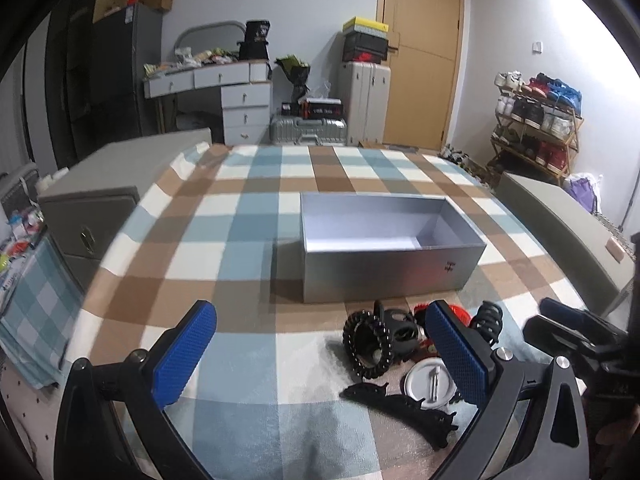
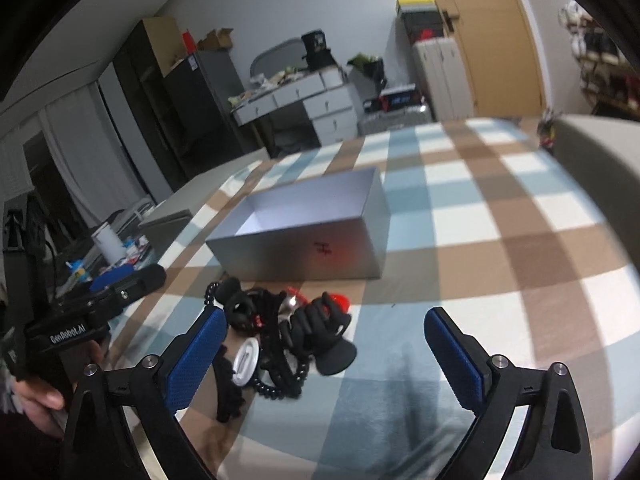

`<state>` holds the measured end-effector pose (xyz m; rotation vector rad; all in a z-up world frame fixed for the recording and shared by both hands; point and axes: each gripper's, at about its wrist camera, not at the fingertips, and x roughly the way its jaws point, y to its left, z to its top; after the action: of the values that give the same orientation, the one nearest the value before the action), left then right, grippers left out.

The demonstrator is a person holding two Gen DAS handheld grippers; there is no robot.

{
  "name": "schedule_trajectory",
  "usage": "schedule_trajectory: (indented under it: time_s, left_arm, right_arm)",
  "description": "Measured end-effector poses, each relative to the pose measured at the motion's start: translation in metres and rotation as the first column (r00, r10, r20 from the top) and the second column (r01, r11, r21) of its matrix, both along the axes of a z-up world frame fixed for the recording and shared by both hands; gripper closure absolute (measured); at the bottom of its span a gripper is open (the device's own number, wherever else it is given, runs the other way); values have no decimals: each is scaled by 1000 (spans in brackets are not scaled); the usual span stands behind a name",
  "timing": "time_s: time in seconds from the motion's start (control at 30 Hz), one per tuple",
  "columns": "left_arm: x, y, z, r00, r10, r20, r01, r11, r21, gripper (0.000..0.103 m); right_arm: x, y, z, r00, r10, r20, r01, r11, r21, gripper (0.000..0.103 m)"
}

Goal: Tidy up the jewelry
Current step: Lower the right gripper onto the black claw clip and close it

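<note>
An open silver box (image 1: 384, 276) (image 2: 304, 248) stands on the checked cloth, and I see nothing inside it. In front of it lies a heap of accessories: a black beaded bracelet (image 1: 366, 344), a black claw clip (image 1: 486, 316) (image 2: 320, 332), a red piece (image 1: 460, 312) (image 2: 340, 300), a white round badge (image 1: 424, 384) (image 2: 246, 360) and a long black hair clip (image 1: 400, 404). My left gripper (image 1: 318, 312) is open just left of the heap, its right finger over the pile. My right gripper (image 2: 323, 316) is open, with the heap by its left finger and nothing gripped.
The blue, brown and white checked cloth (image 1: 248, 240) covers the surface. Grey cabinets stand at the left (image 1: 92, 216) and right (image 1: 560, 224) edges. Beyond are a white desk (image 1: 224, 80), suitcases (image 1: 364, 100), a wooden door (image 1: 420, 52) and a shoe rack (image 1: 536, 120).
</note>
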<state>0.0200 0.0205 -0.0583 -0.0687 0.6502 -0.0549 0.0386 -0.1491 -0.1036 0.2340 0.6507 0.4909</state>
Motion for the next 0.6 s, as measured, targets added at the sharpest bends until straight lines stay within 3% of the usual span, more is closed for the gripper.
schedule_trajectory:
  time_s: [0.2,0.43,0.53,0.6]
  left_arm:
    - [-1,-2,-10,998,-61,-31,60,998,-27,1]
    - [-6,3,-16,994,-99,-54,96,993,-71,1]
    - [-9,7,-20,992,-111,-62,105,990,-96,1]
    - [-11,10,-24,989,-128,-71,120,987,-109,1]
  right_arm:
    - [15,8,-12,996,30,-86,-29,1000,11,20]
    - [22,11,-19,993,40,-109,-40,999,-1,27]
    - [25,10,-20,992,48,-120,-48,999,10,36]
    - [25,8,-20,992,48,-119,-46,999,17,47]
